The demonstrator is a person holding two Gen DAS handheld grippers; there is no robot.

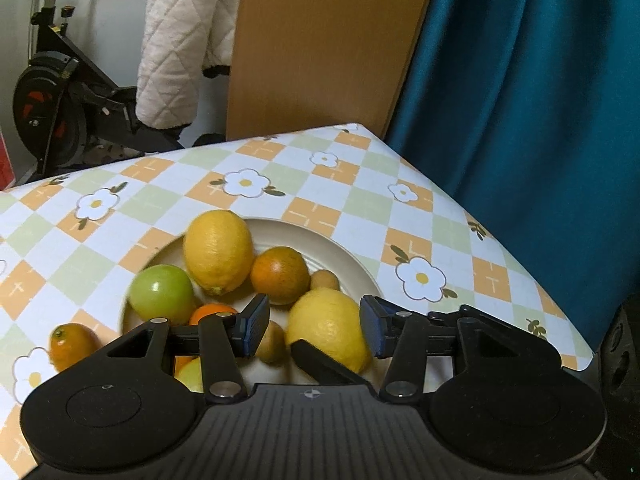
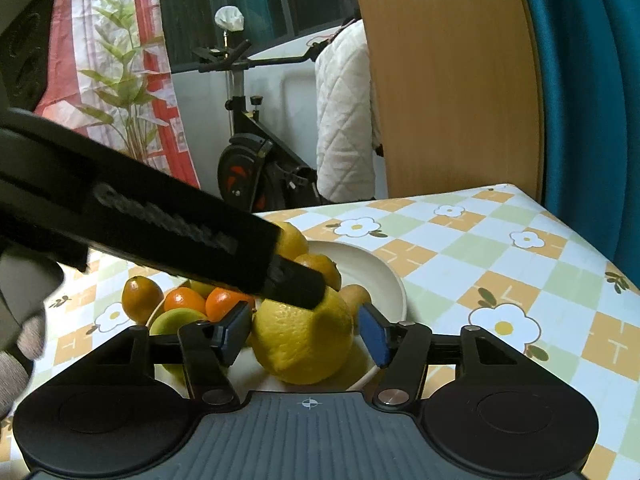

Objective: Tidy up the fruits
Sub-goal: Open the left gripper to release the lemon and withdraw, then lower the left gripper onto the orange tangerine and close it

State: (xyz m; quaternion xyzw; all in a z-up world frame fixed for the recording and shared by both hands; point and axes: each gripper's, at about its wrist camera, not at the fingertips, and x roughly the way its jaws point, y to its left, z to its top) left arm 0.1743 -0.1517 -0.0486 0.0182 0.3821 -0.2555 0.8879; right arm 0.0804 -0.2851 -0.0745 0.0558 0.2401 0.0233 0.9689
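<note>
This looks like a room in a home. A table (image 1: pixel 360 184) has a cloth with orange and green squares and white flowers. On it sits a plate (image 1: pixel 352 258) full of fruit. Behind the table stands an exercise bike (image 1: pixel 60 92) with a white quilted blanket (image 1: pixel 180 40) hung over it. A blue curtain (image 1: pixel 520 80) hangs at one side, next to a wooden board (image 1: pixel 320 40). The other view shows a green plant (image 2: pixel 124 80) by a red and white cloth (image 2: pixel 100 20).
</note>
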